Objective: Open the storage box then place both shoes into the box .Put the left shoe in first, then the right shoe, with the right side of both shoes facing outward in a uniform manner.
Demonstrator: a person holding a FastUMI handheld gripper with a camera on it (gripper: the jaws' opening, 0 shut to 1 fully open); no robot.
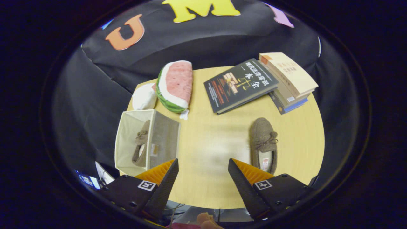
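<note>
The gripper (203,163) hangs above the near edge of a round wooden table (216,133), its two fingers spread wide apart with bare tabletop showing between them and nothing held.

On the left side of the table, just beyond the left finger, stands a pale fabric storage box (127,140) with its top open. One brown shoe (141,144) is already inside, standing on its side against the right-hand wall of the box with its bow visible; I can't quite tell from here which side of it faces outward.

The other brown shoe (264,144) lies flat on the table to the right, well apart from the box, just beyond the right finger. Its toe points toward the far side, a small bow sits across the top, and the pale lining shows at the near, heel end.

On the far side of the table, a watermelon-slice cushion (176,86) rests beyond the box, with a white pillow (144,97) just to its left. To the right of those lies a dark book (240,84), and touching its right edge is a small stack of books (289,82) with a tan one on top.
</note>
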